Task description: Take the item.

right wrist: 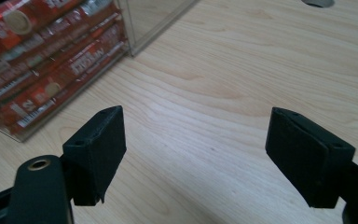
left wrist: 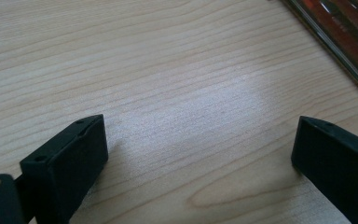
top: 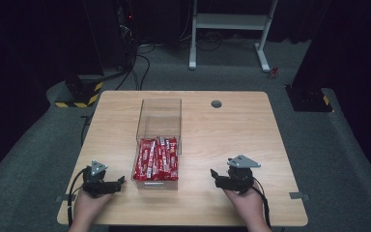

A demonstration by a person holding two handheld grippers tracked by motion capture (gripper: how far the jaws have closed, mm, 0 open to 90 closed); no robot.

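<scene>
On a pale wooden table in a dark room, a clear box runs lengthwise away from the person, red packets filling its near half. Flanking it, the left gripper and right gripper point inward, jaws apart and empty.

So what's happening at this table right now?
A person sits at a wooden table with a left gripper and a right gripper, both open and holding nothing. Between them stands a clear box, its near half packed with red snack packets. Neither gripper touches the box.
</scene>
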